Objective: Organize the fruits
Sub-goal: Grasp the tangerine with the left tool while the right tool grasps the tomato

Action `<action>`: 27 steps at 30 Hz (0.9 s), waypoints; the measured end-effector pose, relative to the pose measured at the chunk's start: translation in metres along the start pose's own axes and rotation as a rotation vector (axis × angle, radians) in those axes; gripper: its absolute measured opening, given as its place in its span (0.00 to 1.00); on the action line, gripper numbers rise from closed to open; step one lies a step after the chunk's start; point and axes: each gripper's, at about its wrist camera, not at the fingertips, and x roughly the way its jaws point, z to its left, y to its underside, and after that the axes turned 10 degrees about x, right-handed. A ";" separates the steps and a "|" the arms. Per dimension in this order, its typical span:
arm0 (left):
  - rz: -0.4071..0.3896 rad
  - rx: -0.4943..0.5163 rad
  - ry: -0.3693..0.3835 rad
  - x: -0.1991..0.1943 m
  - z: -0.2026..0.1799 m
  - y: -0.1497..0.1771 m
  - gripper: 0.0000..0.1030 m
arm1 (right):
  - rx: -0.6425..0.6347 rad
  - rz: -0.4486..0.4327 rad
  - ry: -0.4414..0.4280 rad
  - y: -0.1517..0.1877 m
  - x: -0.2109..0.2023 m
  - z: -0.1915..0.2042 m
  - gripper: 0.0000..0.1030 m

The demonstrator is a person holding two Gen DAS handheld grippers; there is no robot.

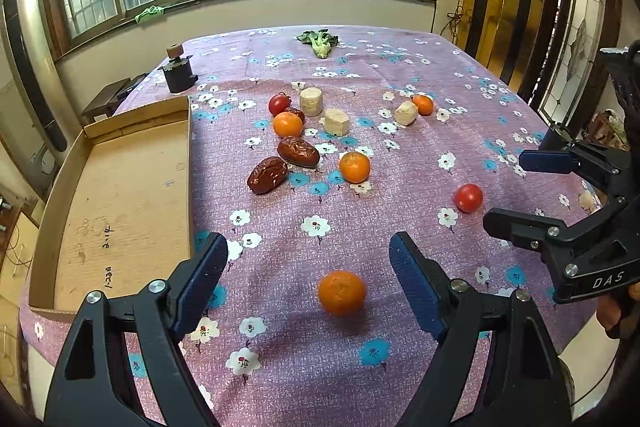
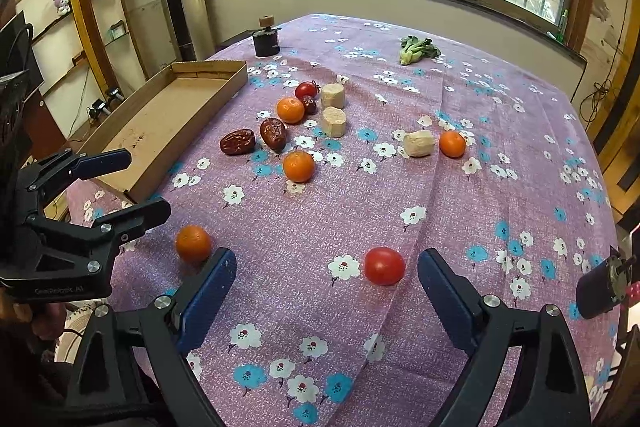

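Observation:
On the purple flowered cloth, a near orange [image 1: 342, 292] [image 2: 193, 243] lies between the fingers of my left gripper [image 1: 309, 247] [image 2: 146, 183], untouched; that gripper is open. A red tomato [image 2: 384, 265] [image 1: 468, 197] sits between the fingers of my right gripper [image 2: 327, 259] [image 1: 507, 191], which is open and clear of it. Farther back is a cluster: two dates [image 1: 298, 151], oranges [image 1: 354, 167], another tomato [image 1: 279, 104] and pale cut chunks [image 1: 336, 121]. An empty cardboard tray [image 1: 120, 207] [image 2: 160, 123] lies along the left side.
A leafy green vegetable [image 1: 319, 43] lies at the far end of the table. A dark motor-like object [image 1: 178, 71] stands behind the tray. Another dark cylinder [image 2: 604, 287] sits at the right table edge. An orange [image 2: 452, 143] and a pale chunk [image 2: 418, 143] lie mid-right.

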 end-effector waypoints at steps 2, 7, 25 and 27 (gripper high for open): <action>0.000 0.001 -0.002 0.000 0.000 0.000 0.81 | 0.002 0.001 0.003 0.000 0.000 -0.001 0.90; 0.001 0.006 -0.003 0.000 0.000 0.000 0.81 | 0.007 0.006 0.000 0.000 0.001 -0.002 0.90; 0.022 -0.002 0.028 0.003 -0.002 0.006 0.81 | 0.014 0.031 -0.006 0.003 0.007 -0.005 0.90; 0.028 -0.003 0.052 0.005 -0.003 0.009 0.81 | 0.016 0.033 -0.004 0.004 0.009 -0.006 0.90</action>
